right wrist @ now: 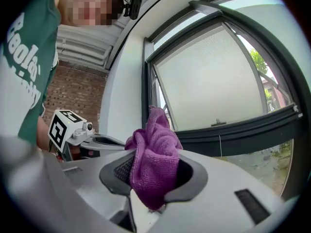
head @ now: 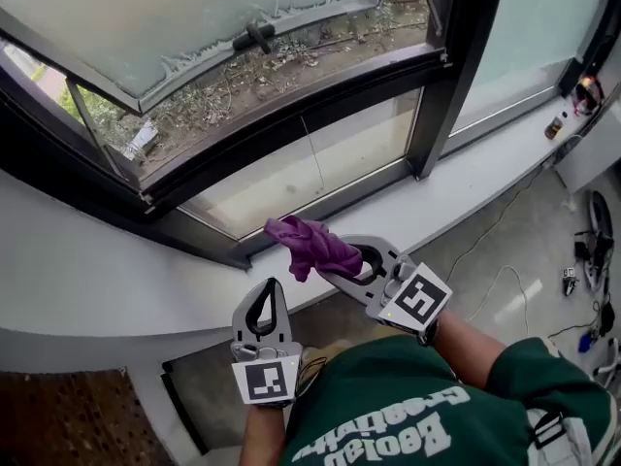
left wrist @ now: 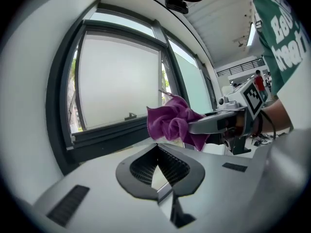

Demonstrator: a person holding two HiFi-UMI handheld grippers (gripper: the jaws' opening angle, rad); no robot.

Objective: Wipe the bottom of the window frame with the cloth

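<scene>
A crumpled purple cloth (head: 312, 245) is pinched in my right gripper (head: 330, 263), which is shut on it just above the white sill (head: 107, 280), in front of the dark bottom rail of the window frame (head: 291, 124). In the right gripper view the cloth (right wrist: 153, 161) bulges up out of the jaws of the right gripper (right wrist: 154, 174). My left gripper (head: 269, 285) hangs lower and to the left, shut with nothing in it. In its own view the left gripper (left wrist: 156, 148) faces the cloth (left wrist: 174, 120), apart from it.
The window sash is swung outward, its handle (head: 257, 35) at the top; dirt and dry debris (head: 233, 85) lie beyond the frame. Small items (head: 555, 124) stand on the sill's far right. Cables and gear (head: 587, 260) lie on the floor at right.
</scene>
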